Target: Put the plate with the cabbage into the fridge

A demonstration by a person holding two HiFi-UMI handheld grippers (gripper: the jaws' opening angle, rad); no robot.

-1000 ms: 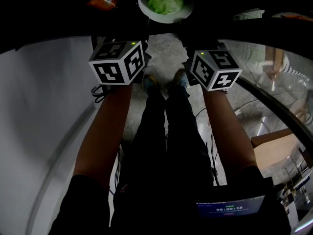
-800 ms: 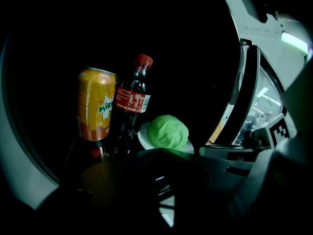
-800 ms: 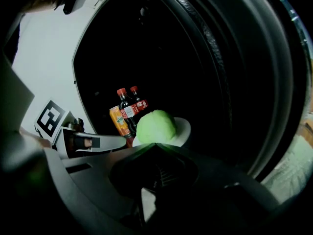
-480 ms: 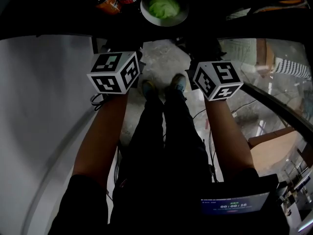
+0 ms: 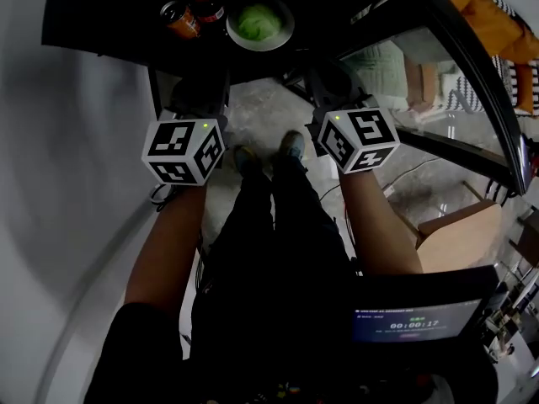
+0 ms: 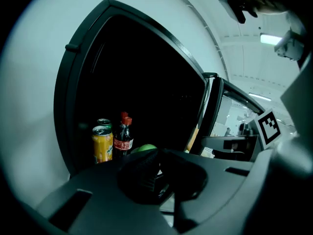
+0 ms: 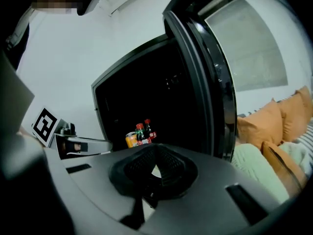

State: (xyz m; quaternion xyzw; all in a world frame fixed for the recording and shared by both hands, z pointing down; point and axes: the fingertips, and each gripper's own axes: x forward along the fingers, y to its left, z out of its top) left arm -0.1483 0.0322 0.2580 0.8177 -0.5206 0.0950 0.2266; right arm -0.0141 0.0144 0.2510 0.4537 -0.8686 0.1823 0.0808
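Observation:
The white plate (image 5: 285, 34) with the green cabbage (image 5: 257, 21) rests on a dark shelf inside the open fridge, at the top of the head view. Only the cabbage's top (image 6: 143, 149) peeks over the jaws in the left gripper view. My left gripper (image 5: 202, 91) and right gripper (image 5: 333, 87) hang side by side in front of the fridge, well short of the plate. Both have their jaws together with nothing between them, as the left gripper (image 6: 156, 175) and right gripper (image 7: 154, 173) show in their own views.
An orange can (image 5: 179, 19) and a red-capped bottle (image 5: 206, 2) stand left of the plate, as the can (image 6: 101, 143) and bottle (image 6: 123, 138) in the left gripper view. The fridge door (image 7: 210, 82) stands open on the right. Orange cushions (image 7: 266, 126) lie beyond it.
Both grippers have drawn back from the fridge and a little downward. The plate with the cabbage stays on the shelf and looks farther away.

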